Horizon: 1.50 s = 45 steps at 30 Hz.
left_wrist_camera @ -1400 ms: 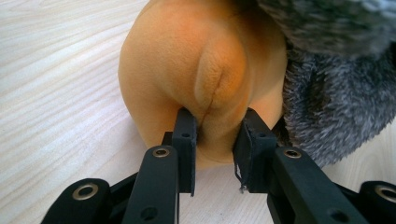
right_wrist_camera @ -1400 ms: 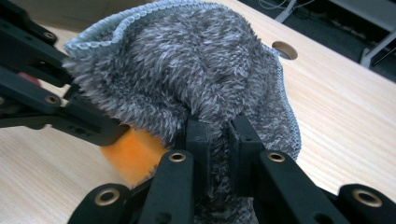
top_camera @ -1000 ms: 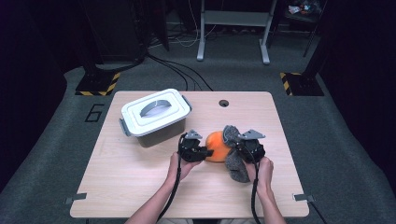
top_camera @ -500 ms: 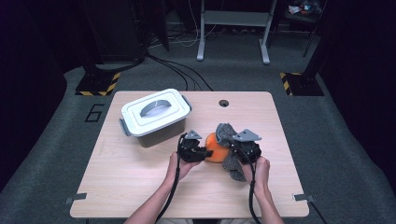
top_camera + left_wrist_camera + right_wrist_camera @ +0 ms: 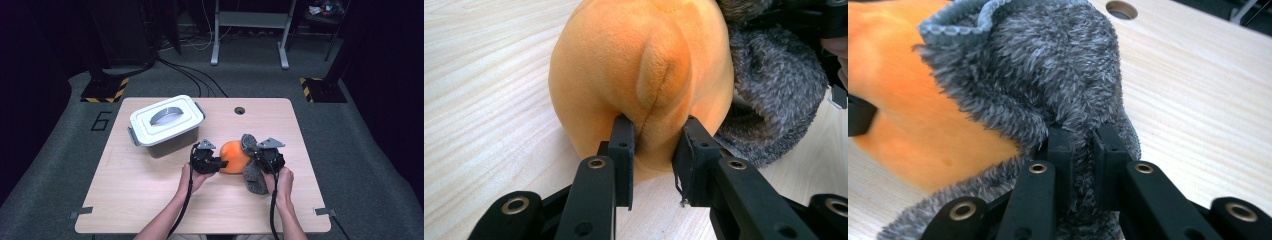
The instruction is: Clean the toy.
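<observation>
An orange plush toy [image 5: 234,156] lies on the wooden table [image 5: 150,200], half inside a fuzzy grey sock [image 5: 255,176]. My left gripper [image 5: 216,163] is shut on the orange plush [image 5: 634,75], its pads pinching a fold of the fabric at the near end. My right gripper [image 5: 260,161] is shut on the grey sock [image 5: 1058,75], squeezing a ridge of its fuzzy cloth; the sock's rim curls over the orange plush [image 5: 913,110].
A white lidded plastic box [image 5: 166,124] with a grey handle stands at the table's back left. A round cable hole [image 5: 240,110] is near the far edge. Bare table [image 5: 1198,100] lies to the right of the sock.
The right gripper and the grey sock have shifted slightly to the right, and the sock's edge sits further back on the orange plush. The left gripper has stayed put.
</observation>
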Tool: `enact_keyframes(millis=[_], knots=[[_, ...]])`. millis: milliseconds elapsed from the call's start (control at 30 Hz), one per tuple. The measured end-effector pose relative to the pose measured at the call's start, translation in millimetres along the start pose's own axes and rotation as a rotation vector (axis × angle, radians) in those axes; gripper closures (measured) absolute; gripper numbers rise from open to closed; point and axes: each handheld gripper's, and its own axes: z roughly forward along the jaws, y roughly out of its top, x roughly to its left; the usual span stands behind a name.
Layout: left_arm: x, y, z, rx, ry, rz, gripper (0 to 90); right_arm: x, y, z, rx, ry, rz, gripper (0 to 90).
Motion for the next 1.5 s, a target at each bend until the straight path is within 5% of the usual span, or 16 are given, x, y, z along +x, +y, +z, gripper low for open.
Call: enact_keyframes(millis=[533,733,900,1000,1233,1500], knots=[[-0.4,0.0,-0.3,0.002,0.003,0.008,71.0,-17.8,-17.0,11.4,0.077,-0.023,0.08,80.6],[-0.2,-0.2,-0.9,0.006,-0.002,0.022,70.4,-3.9,1.6,-14.2,-0.043,-0.019,-0.001,80.6],[0.4,-0.9,-1.9,0.007,-0.001,0.02,68.7,14.1,14.6,-11.3,-0.055,-0.004,-0.067,80.6],[0.0,-0.8,-2.5,-0.003,-0.005,0.027,63.6,9.9,12.3,-4.7,-0.034,0.002,-0.043,80.7],[0.6,-4.1,1.5,0.021,-0.002,0.035,36.6,-4.1,4.3,-0.9,0.004,-0.021,-0.003,80.7],[7.3,-11.8,11.8,0.062,0.016,0.009,33.5,-9.8,-0.8,1.1,0.003,-0.033,0.018,80.8]])
